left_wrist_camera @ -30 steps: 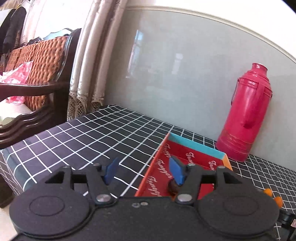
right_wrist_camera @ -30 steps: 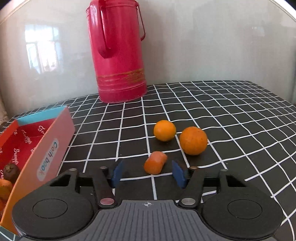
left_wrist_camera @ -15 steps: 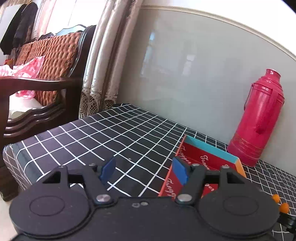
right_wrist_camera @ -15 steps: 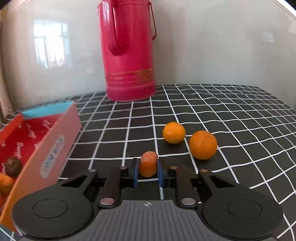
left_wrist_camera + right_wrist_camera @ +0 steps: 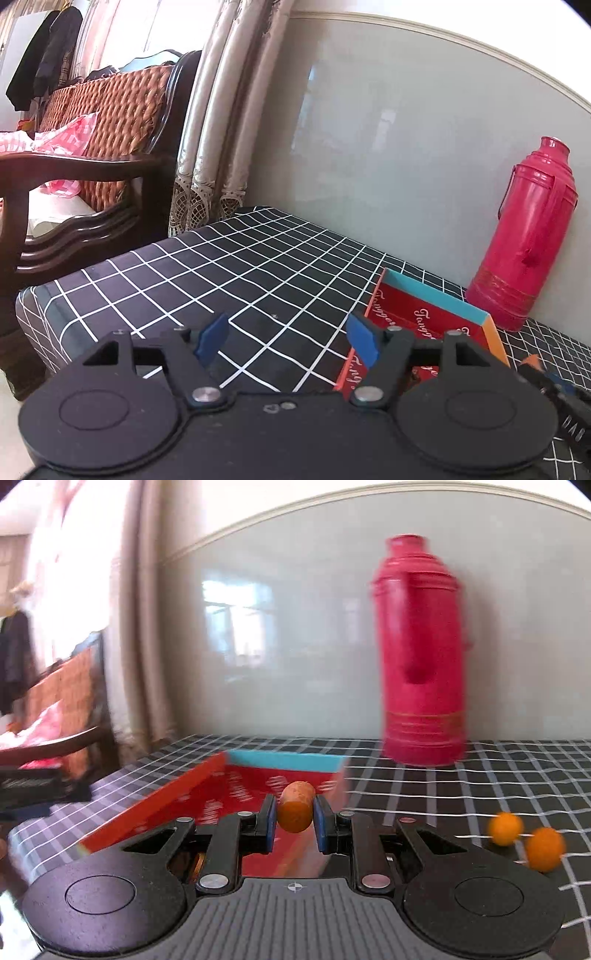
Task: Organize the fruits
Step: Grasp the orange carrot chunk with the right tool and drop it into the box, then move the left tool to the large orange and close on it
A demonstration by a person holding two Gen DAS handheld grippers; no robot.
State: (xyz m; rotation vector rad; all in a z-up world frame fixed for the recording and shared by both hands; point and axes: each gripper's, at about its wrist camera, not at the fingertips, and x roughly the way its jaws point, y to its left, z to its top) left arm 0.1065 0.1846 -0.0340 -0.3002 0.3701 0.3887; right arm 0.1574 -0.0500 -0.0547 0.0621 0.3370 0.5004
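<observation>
1. Fruit first: an orange stub-shaped fruit [image 5: 295, 806] sits pinched between the blue pads [image 5: 269, 818] of the right gripper [image 5: 295, 819], its jaws narrowed onto it from both sides; it is held above the table, in front of the open red box [image 5: 207, 794] as the right wrist view frames it; whether it hangs directly over the box interior cannot be told from this angle
2. The box has red printed inner walls and a teal far edge; the right wrist view is motion-blurred, so the lettering is unreadable there; something orange shows dimly behind the gripper's linkage at the box's near end, too hidden to name
3. Two round oranges [image 5: 524, 836] lie on the checked tablecloth [image 5: 498, 775] to the right of the gripper, just beside each other and well apart from the box
4. A red thermos [image 5: 421, 657] stands upright against the grey wall panel, behind the box's far right corner
5. The left gripper [image 5: 286, 341] has its blue pads [image 5: 212, 338] spread wide with nothing between them; it hangs over the tablecloth [image 5: 221, 269] with the box [image 5: 436, 310] to its right and the thermos [image 5: 528, 240] beyond; a wicker-backed chair [image 5: 103, 122] stands off the table's left end
</observation>
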